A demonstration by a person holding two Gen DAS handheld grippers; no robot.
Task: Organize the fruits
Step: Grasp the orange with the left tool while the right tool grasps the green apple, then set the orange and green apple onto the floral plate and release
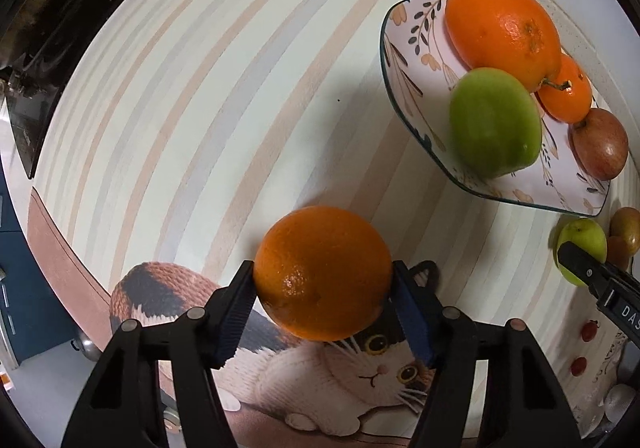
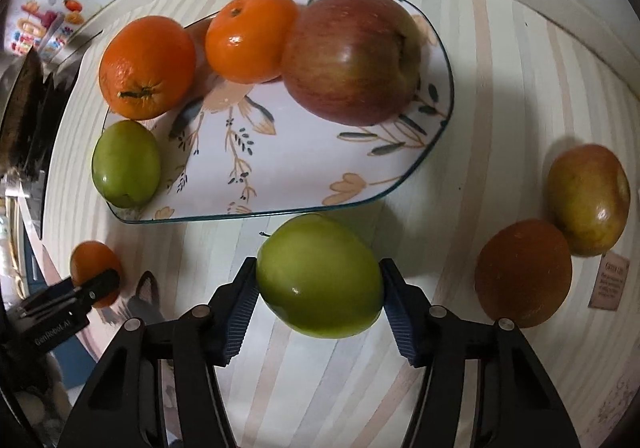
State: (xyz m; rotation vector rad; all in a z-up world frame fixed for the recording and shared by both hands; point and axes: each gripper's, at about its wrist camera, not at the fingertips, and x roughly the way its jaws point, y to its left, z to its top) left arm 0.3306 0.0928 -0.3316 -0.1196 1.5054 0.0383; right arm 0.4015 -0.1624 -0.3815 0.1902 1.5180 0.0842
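My left gripper [image 1: 323, 280] is shut on an orange [image 1: 322, 272] above the striped cloth, left of the floral plate [image 1: 404, 47]. The plate holds a large orange [image 1: 500, 31], a green apple [image 1: 494, 121], a small orange [image 1: 568, 91] and a red apple [image 1: 600, 143]. My right gripper [image 2: 318, 280] is shut on a green apple [image 2: 320, 276], just in front of the plate's near rim [image 2: 280, 212]. On the plate in the right wrist view lie an orange [image 2: 146, 67], a small orange [image 2: 250, 41], a red apple [image 2: 352, 59] and a green apple [image 2: 126, 163].
A dark orange fruit [image 2: 524, 272] and a yellow-red fruit [image 2: 588, 199] lie on the cloth right of the plate. The cloth [image 1: 200, 87] has a cat picture [image 1: 360, 376] near its front edge. Dark objects [image 1: 48, 27] stand at the far left.
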